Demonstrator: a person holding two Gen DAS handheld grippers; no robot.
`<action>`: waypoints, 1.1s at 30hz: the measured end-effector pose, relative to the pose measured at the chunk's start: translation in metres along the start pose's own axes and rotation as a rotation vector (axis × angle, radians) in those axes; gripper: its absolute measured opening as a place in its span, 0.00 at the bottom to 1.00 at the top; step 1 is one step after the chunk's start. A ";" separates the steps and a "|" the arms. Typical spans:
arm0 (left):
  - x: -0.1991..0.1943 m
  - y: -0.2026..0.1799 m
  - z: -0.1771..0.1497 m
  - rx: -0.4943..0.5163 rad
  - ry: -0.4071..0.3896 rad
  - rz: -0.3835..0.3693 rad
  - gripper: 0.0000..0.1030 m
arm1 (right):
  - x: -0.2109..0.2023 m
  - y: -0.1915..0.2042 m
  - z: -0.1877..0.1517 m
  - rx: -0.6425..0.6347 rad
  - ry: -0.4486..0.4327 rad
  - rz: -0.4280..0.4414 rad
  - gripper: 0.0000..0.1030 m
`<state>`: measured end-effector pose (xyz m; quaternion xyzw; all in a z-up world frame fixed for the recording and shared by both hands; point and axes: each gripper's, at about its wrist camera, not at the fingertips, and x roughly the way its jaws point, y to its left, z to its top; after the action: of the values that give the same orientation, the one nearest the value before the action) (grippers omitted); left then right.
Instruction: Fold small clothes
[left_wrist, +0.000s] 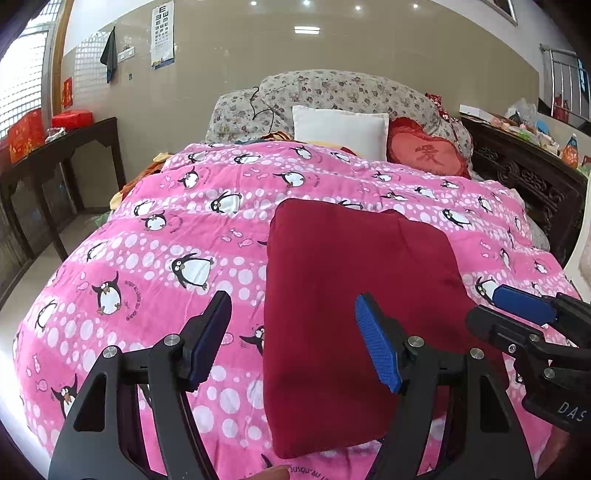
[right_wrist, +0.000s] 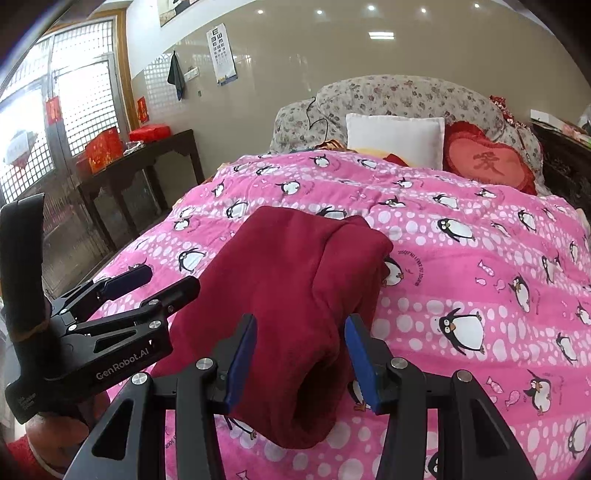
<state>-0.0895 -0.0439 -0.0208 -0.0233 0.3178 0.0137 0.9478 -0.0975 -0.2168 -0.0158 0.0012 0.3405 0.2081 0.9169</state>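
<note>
Garment (left_wrist: 354, 314), dark red and folded, lies on the penguin quilt (left_wrist: 166, 240); left gripper (left_wrist: 295, 339) released beside it, right gripper (right_wrist: 301, 360) unclenched around its near edge.

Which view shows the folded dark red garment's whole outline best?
The left wrist view: the dark red garment lies flat on the pink penguin quilt, nearly all edges visible. In the right wrist view it is foreshortened, its near end between the right gripper's fingers.
</note>
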 end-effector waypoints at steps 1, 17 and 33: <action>0.001 0.000 0.000 0.002 0.001 0.003 0.68 | 0.000 0.000 0.000 0.000 0.001 -0.001 0.46; 0.008 0.000 -0.002 0.004 0.014 0.007 0.68 | 0.009 0.005 0.001 -0.011 0.020 0.005 0.47; 0.010 0.002 -0.002 0.009 0.016 0.010 0.68 | 0.012 0.007 0.000 -0.013 0.036 0.003 0.47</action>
<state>-0.0826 -0.0423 -0.0285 -0.0177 0.3256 0.0171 0.9452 -0.0918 -0.2055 -0.0222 -0.0080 0.3557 0.2116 0.9103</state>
